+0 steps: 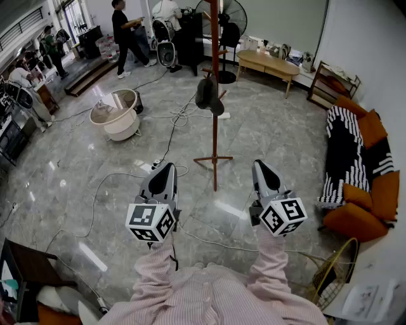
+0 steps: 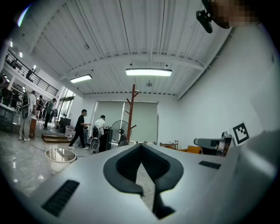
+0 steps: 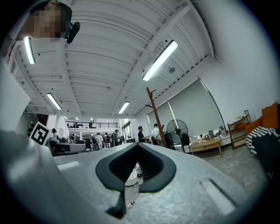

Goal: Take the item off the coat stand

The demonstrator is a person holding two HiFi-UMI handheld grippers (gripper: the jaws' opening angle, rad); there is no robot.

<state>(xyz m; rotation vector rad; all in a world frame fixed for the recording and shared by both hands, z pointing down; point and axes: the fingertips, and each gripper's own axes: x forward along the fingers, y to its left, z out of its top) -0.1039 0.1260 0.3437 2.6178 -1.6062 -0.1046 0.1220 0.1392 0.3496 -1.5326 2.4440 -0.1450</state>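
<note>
A tall red-brown coat stand (image 1: 214, 76) rises from the grey floor ahead of me, its crossed feet (image 1: 213, 159) just beyond my grippers. A dark item (image 1: 208, 94) hangs from a peg about halfway up the pole. My left gripper (image 1: 168, 166) and right gripper (image 1: 258, 164) point forward side by side, one on each side of the stand's base and well short of the item. Both are shut with nothing in them. The stand (image 2: 132, 113) shows far off in the left gripper view, and the stand (image 3: 155, 116) shows likewise in the right gripper view.
A white tub (image 1: 116, 114) sits on the floor at the left, with cables (image 1: 171, 127) trailing toward the stand. A standing fan (image 1: 223, 16) and a wooden table (image 1: 276, 63) are behind it. A sofa with orange cushions (image 1: 355, 165) lines the right wall. People (image 1: 124, 32) stand at the back.
</note>
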